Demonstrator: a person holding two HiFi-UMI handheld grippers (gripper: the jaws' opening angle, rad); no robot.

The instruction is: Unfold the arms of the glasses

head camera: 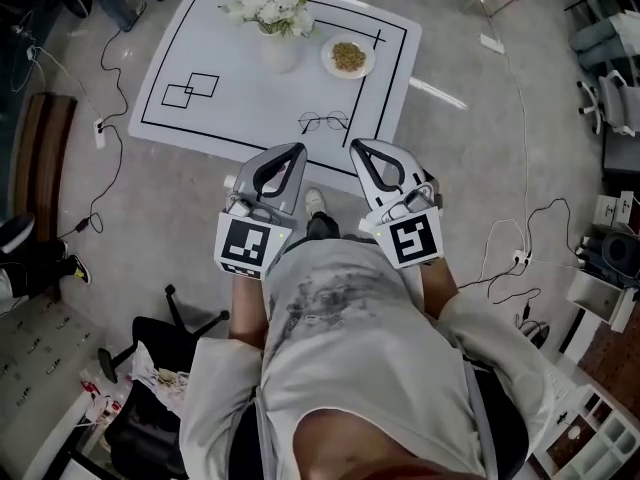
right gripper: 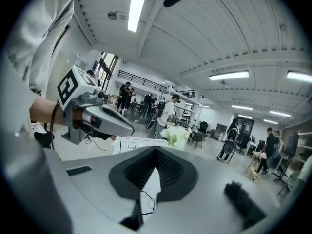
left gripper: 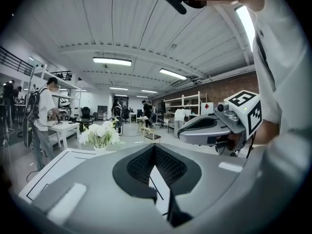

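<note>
- The glasses (head camera: 323, 121) lie near the front edge of the low white desk (head camera: 180, 38), apart from the vase of flowers (head camera: 275, 23) and the plate (head camera: 348, 56), so there's room to work round them
- The left tongs (head camera: 296, 149) and right tongs (head camera: 357, 146) are both clenched on nothing, held high side by side and pointing at the glasses, probably lining up a reach
</note>
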